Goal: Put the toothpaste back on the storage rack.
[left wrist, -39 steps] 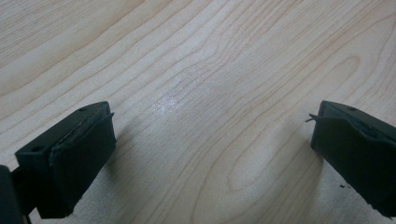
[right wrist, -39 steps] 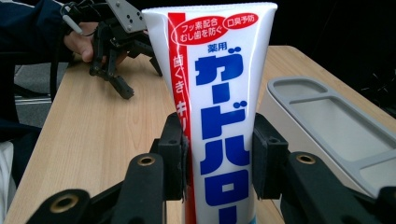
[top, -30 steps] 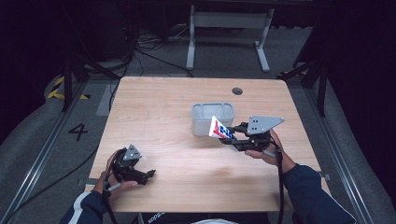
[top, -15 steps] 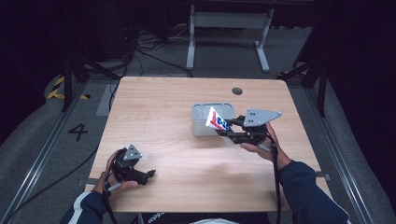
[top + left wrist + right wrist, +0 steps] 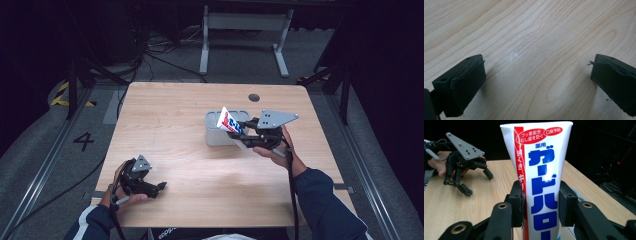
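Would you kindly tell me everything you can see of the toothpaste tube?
The toothpaste tube is a soft-looking white plastic tube with a red side stripe, big blue Japanese lettering and small red labels near its flat crimped end. That end points away from the right gripper, whose two black jaws clamp the tube's sides; its lower end is hidden below them. In the high view the tube tilts up and left, held in the air over the grey bin, touching nothing else.

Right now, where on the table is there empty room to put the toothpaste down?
Lots of bare wood: the whole far-left part of the table, and the middle stretch between the left gripper and the grey bin. It is crowded by the bin, where the right gripper holds the toothpaste tube.
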